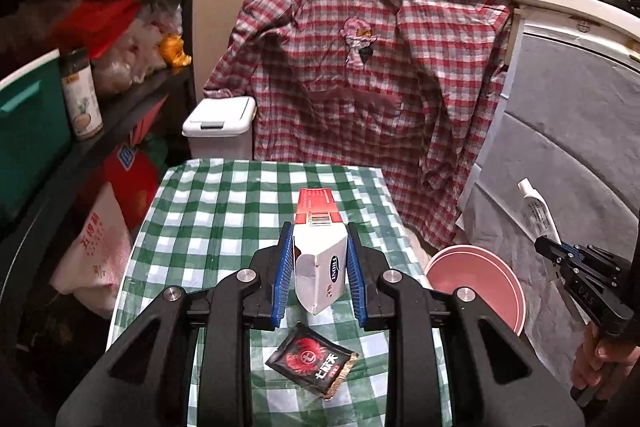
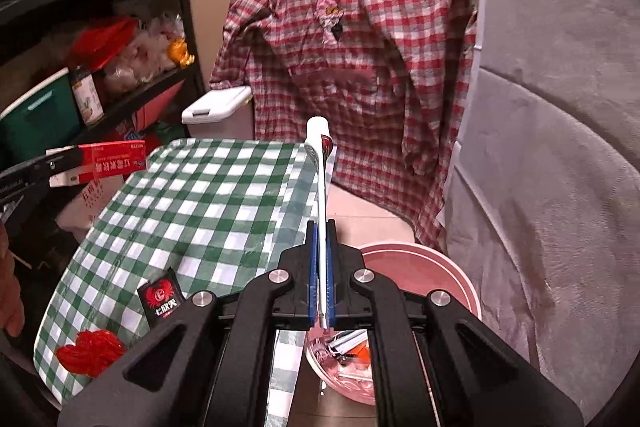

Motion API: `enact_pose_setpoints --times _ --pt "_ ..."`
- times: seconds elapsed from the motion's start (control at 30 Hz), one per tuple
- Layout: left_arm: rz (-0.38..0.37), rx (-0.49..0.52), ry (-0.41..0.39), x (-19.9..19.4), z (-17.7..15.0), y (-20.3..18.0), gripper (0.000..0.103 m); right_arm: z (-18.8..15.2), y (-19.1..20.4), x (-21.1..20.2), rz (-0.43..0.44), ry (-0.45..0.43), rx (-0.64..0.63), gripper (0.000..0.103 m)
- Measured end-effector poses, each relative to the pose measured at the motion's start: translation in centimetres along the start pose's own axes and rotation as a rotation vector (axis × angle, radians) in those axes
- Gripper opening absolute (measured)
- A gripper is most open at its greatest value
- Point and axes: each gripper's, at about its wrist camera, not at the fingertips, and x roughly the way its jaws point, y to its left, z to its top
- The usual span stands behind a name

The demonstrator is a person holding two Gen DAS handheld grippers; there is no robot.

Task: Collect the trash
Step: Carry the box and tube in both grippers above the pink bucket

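Left wrist view: your left hand-held gripper (image 1: pixel 320 267) is clamped on a red-and-white carton (image 1: pixel 320 247) above the checked table (image 1: pixel 208 211). Your right hand-held gripper (image 2: pixel 321 269) pinches a flattened white tube (image 2: pixel 320 163) above the pink bin (image 2: pixel 420 267).

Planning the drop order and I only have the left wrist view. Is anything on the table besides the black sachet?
Observer: Yes. A crumpled red wrapper lies at the near corner of the table, close to the black sachet.
Operator: How is the right gripper holding the tube?
Observer: The right gripper is shut on the flat end of the white tube, with the cap pointing away from it.
Operator: Is the pink bin empty?
Observer: No. The pink bin has a clear liner with a few scraps inside.
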Motion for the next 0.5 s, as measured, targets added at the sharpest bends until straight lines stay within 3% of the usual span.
enact_pose_setpoints --times 0.27,0.5 --pt "-0.003 0.045 -0.011 0.1 -0.2 -2.0 0.025 -0.3 -1.5 -1.9 -0.08 -0.054 0.011 0.004" --pt "-0.027 0.073 -0.006 1.0 -0.5 -4.1 0.025 -0.6 -3.8 -2.6 -0.094 -0.066 0.049 0.004"
